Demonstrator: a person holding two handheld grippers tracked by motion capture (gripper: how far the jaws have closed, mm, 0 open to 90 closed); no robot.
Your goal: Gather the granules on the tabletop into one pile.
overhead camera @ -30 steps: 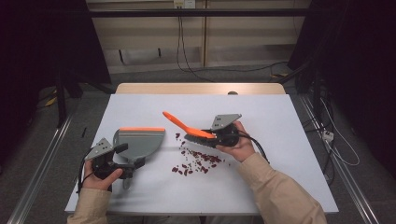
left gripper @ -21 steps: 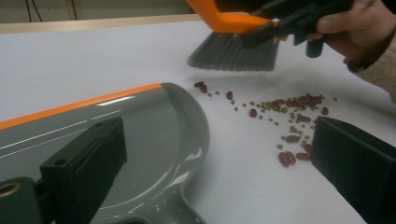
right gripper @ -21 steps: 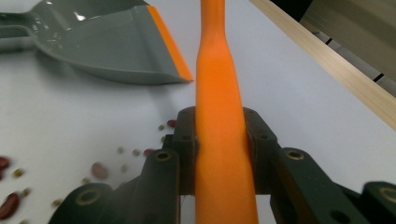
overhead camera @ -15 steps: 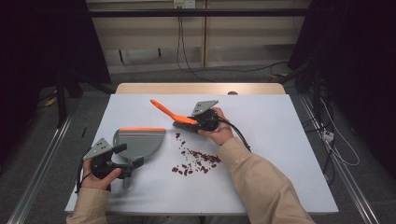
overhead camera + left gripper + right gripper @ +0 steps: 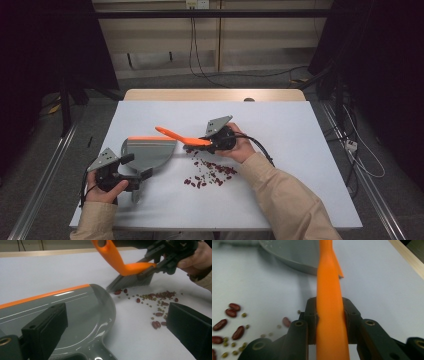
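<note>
A grey dustpan (image 5: 147,151) with an orange lip lies left of centre on the white table; it also shows close up as the dustpan (image 5: 75,315). My left gripper (image 5: 136,166) stands open, its jaws wide apart over the pan's handle end, and my left gripper (image 5: 117,327) presses on nothing. An orange-handled brush (image 5: 175,135) with dark bristles is held level by my right gripper (image 5: 205,143), shut on its handle (image 5: 329,315). The bristles (image 5: 130,282) touch down beside the pan's mouth. Red and small green beans (image 5: 210,172) lie scattered just right of the pan, seen as beans (image 5: 157,300) and beans (image 5: 227,322).
The white table top (image 5: 300,130) has bare room to the right and at the back. A wooden edge (image 5: 215,95) runs along its far side. A black cable (image 5: 260,147) trails from my right gripper, and floor rails flank the table.
My right gripper carried the brush toward the far side and left, then back nearer; its bristles now sit at the bean pile's end by the pan. The left hand and pan stayed put.
</note>
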